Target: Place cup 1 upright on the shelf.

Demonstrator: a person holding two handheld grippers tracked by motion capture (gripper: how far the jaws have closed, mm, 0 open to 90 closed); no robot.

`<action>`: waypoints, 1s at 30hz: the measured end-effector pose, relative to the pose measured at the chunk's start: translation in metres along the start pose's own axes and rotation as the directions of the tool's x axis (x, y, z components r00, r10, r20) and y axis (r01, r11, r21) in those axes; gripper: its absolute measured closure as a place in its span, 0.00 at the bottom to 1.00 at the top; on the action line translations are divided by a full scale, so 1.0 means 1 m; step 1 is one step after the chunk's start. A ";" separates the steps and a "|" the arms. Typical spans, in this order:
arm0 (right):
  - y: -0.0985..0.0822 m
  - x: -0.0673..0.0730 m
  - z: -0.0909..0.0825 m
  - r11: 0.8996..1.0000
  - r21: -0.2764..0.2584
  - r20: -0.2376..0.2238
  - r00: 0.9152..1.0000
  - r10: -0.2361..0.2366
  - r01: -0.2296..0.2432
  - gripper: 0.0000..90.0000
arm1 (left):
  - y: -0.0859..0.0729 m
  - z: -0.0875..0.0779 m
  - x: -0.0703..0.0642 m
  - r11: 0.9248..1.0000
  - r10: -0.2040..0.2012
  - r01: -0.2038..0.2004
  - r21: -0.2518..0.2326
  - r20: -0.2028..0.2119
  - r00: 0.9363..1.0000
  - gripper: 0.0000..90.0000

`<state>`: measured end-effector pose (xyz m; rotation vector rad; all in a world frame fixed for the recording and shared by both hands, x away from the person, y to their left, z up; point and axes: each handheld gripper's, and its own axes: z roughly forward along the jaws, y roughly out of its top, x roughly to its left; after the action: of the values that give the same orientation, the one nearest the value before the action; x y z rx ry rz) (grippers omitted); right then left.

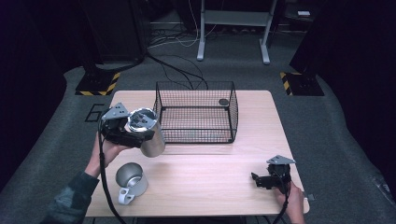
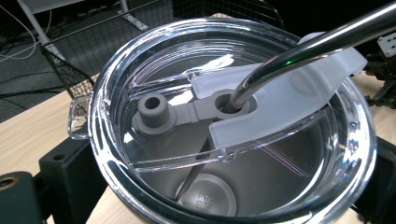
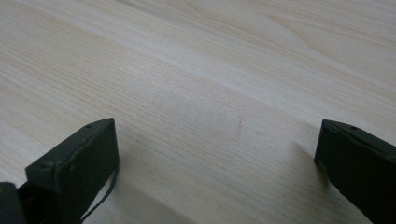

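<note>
Left hand-held gripper (image 1: pixel 133 133) clamps a lidded steel tumbler (image 1: pixel 148 130) near the counter's (image 1: pixel 210 163) left edge. Right hand-held gripper (image 1: pixel 261 179) rests wide open, empty. Keeping the tumbler upright should protect its straw (image 2: pixel 317 44).

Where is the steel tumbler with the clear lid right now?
In the high view the tumbler is at the table's left, clamped in the left gripper, just left of the wire basket and beyond the mug.
</note>
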<state>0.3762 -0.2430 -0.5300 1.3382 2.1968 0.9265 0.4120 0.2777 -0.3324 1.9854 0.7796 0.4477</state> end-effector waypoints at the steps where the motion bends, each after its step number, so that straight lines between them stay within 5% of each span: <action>1: 0.000 0.000 0.000 1.000 0.000 0.000 1.000 0.000 0.000 0.00 | 0.000 0.000 0.000 1.000 0.000 0.000 0.000 0.000 1.000 0.04; 30: 0.000 0.000 0.000 1.000 0.000 0.000 1.000 0.002 -0.002 0.00 | 0.045 0.019 -0.024 1.000 0.000 0.000 0.002 0.021 1.000 0.04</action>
<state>0.3761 -0.2430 -0.5301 1.3407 2.1964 0.9271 0.4211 0.2328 -0.3034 1.9887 0.7669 0.4254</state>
